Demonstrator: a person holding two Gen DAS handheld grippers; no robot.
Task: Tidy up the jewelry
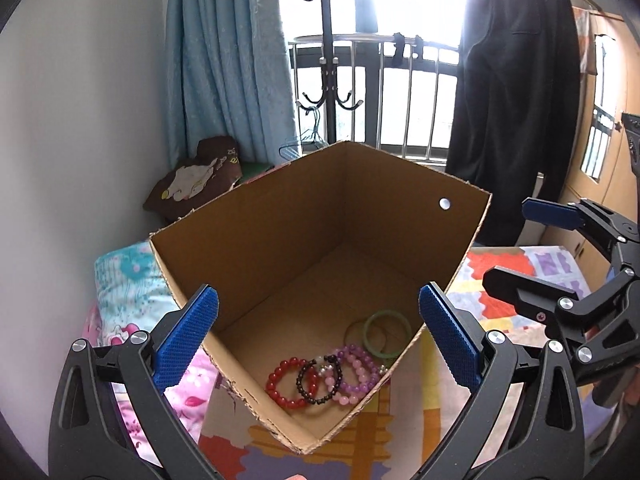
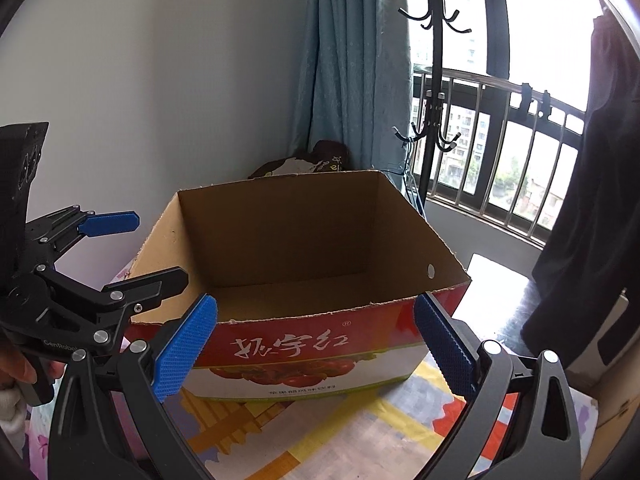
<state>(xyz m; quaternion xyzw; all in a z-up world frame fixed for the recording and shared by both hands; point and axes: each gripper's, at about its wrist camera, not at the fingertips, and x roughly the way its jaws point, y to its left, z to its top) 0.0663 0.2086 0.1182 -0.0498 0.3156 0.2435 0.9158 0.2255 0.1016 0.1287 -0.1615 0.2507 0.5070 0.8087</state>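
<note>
An open cardboard box (image 1: 256, 216) stands on a bed; its red printed front shows in the right wrist view (image 2: 304, 344). In its near corner lie a red bead bracelet (image 1: 286, 384), a dark bead bracelet (image 1: 316, 382), pink and purple bead bracelets (image 1: 358, 374) and green bangles (image 1: 386, 332). My left gripper (image 1: 318, 316) is open and empty above the box's near corner; it also shows in the right wrist view (image 2: 158, 248). My right gripper (image 2: 316, 320) is open and empty in front of the box; it also shows in the left wrist view (image 1: 510, 240).
The bed has a colourful patterned sheet (image 2: 360, 420). A brown cushion (image 1: 192, 180) lies behind the box by a blue curtain (image 1: 228, 60). A black coat rack (image 1: 328, 60), balcony railing (image 2: 500, 152) and hanging dark clothing (image 1: 516, 100) stand beyond. A white wall (image 1: 80, 120) is at left.
</note>
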